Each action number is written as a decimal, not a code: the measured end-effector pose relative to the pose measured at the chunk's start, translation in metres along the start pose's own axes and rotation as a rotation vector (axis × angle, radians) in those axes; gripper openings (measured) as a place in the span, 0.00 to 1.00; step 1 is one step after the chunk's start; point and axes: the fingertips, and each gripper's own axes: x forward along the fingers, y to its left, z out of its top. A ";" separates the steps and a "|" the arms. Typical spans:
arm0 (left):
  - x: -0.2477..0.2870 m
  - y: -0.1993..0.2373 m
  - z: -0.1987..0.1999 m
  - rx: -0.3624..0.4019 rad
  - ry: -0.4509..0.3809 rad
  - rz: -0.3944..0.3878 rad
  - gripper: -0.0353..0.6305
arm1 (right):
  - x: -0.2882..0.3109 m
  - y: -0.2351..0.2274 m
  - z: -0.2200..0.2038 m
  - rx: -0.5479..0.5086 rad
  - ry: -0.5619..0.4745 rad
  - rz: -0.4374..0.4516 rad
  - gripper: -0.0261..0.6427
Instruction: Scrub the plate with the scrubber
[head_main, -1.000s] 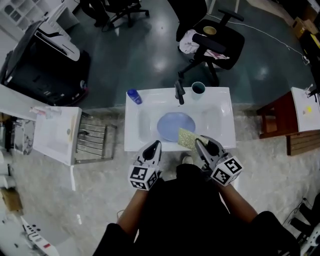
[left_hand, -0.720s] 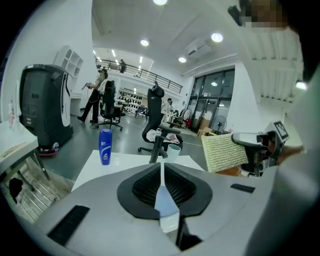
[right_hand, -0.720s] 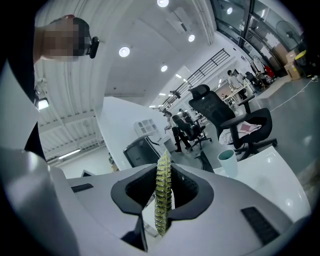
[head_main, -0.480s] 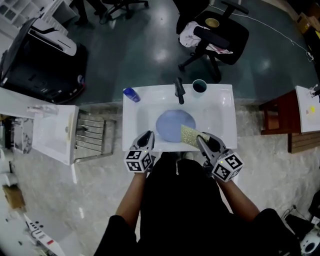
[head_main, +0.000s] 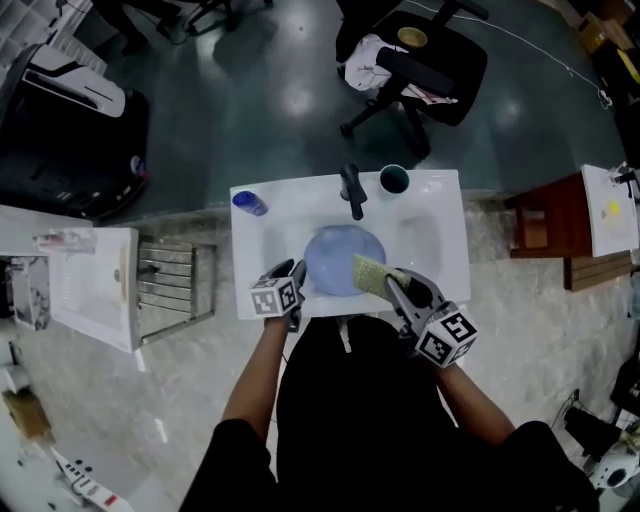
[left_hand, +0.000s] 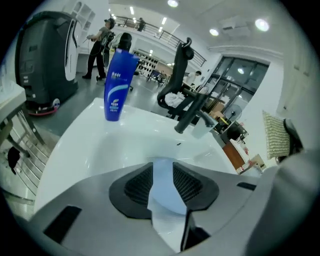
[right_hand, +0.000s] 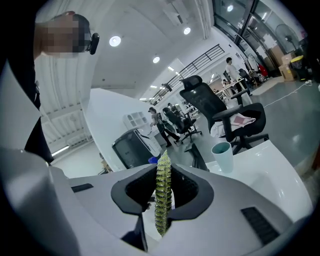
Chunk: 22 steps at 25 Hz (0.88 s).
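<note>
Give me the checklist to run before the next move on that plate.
1. Scrubber clamped in right tongs: ok.
2. Plate lying in the sink: ok.
3. Left tongs gripping the plate: not ok; the jaws have just been opening, with the rim showing between them.
4. Scrubber touching the plate: cannot tell.
5. Bottle and cup clear of the plate: ok.

Blue bottle (head_main: 248, 203) on sink (head_main: 445, 240) rim; teal cup (head_main: 394, 179) beside faucet (head_main: 351, 190); office chair (head_main: 430, 70) behind.
</note>
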 end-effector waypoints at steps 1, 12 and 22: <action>0.008 0.005 -0.004 -0.024 0.023 -0.007 0.23 | 0.003 -0.001 -0.001 0.002 0.004 -0.005 0.14; 0.084 0.037 -0.051 -0.160 0.281 -0.048 0.31 | 0.031 -0.019 -0.003 0.022 0.032 -0.072 0.14; 0.107 0.039 -0.078 -0.237 0.404 -0.083 0.17 | 0.029 -0.024 -0.007 0.020 0.039 -0.116 0.14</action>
